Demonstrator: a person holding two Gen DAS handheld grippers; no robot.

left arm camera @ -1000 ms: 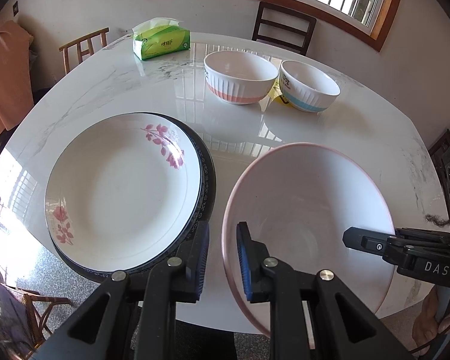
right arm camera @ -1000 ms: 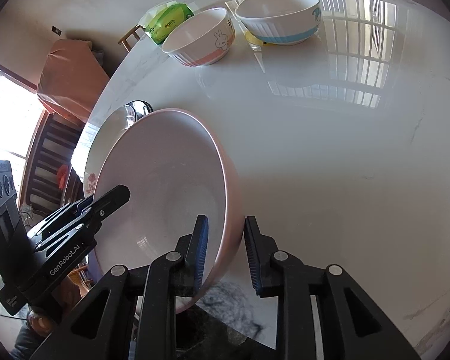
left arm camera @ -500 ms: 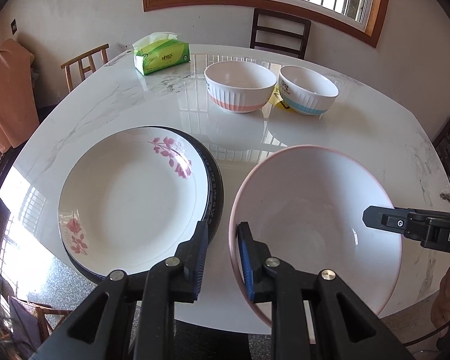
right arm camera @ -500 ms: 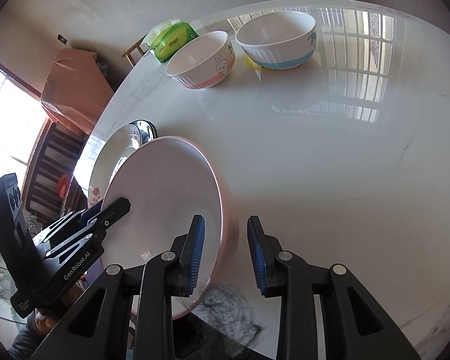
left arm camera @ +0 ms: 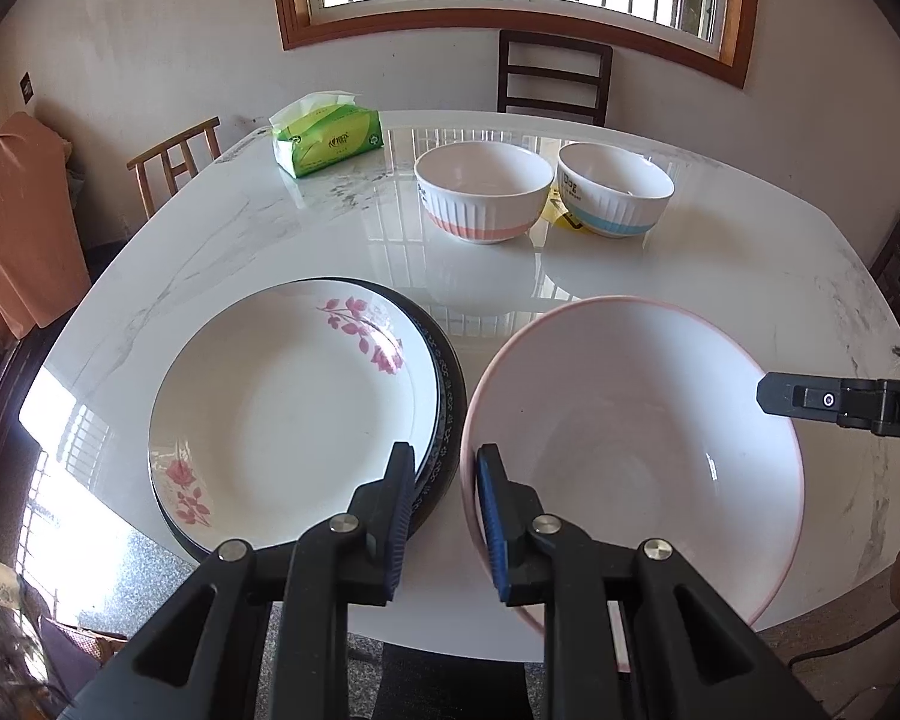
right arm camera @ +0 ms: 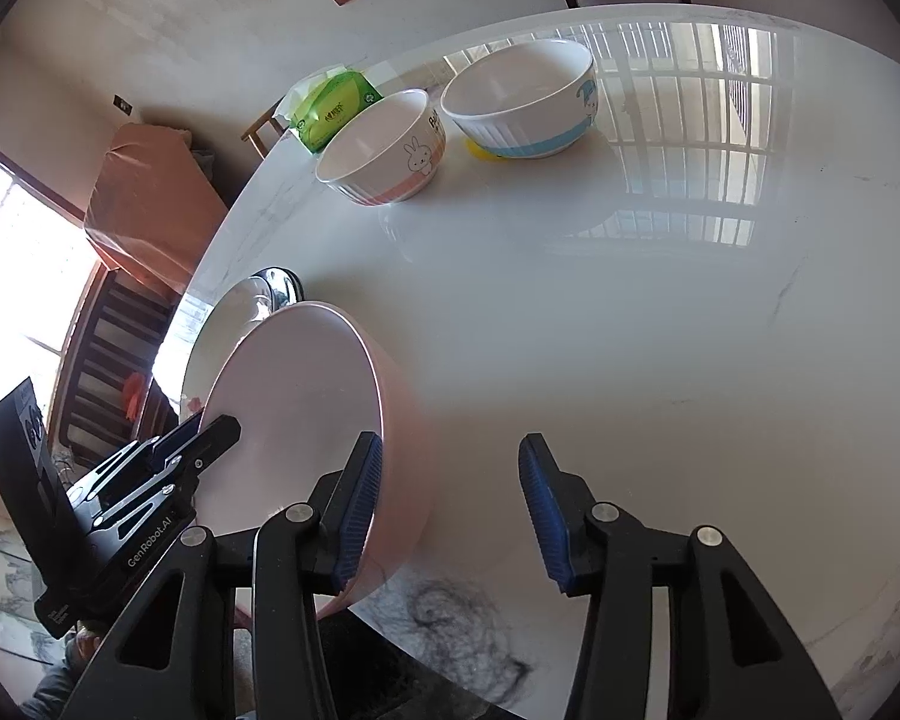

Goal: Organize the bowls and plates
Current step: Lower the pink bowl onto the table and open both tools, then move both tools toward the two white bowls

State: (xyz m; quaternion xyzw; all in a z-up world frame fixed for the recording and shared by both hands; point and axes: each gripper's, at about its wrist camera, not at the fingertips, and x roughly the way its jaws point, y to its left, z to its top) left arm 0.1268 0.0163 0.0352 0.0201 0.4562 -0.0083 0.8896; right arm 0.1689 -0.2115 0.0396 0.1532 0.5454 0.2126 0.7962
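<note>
The left claw (left arm camera: 438, 507) pinches the near rim of the pink plate (left arm camera: 630, 450); the right claw (right arm camera: 453, 498) is opening, its pads off the far rim. One-sided grip: the plate could tip onto the table (right arm camera: 630, 330) or knock the stacked plates (left arm camera: 288, 408) just left.

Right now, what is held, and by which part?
The left hand-held gripper pinches the big pink plate at its near-left rim; the right hand-held gripper is opening, letting go.
</note>
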